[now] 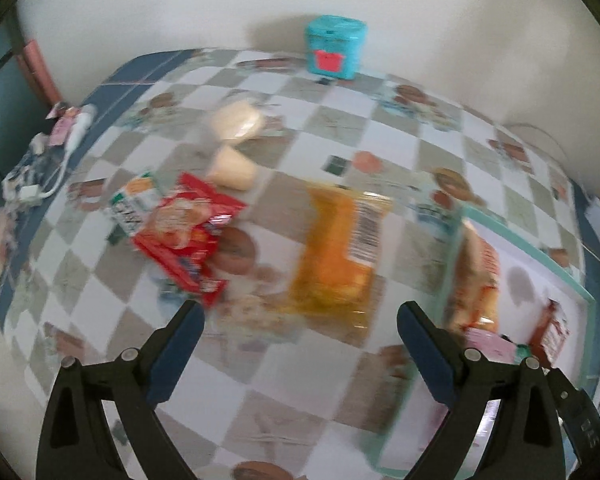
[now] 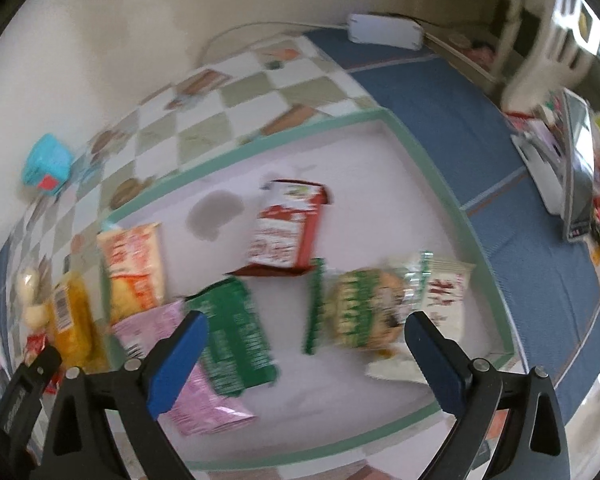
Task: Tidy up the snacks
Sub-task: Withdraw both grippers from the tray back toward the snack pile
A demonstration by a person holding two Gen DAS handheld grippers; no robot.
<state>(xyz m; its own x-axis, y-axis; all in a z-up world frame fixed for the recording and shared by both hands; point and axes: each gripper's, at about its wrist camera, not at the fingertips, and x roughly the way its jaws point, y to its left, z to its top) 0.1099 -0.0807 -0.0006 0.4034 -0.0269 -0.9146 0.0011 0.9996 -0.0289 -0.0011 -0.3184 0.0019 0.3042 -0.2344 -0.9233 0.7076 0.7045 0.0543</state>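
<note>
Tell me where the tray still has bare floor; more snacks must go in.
Free: the tray floor by its far rim, behind the red box, and the near strip in front of the green packet. Crowded: the left side and middle, where packets overlap.

Six snack packets (image 2: pixel 230 344) lay in one tray (image 2: pixel 452 204); five more snacks (image 1: pixel 334 258) outside; one teal tin (image 1: pixel 334 48).
</note>
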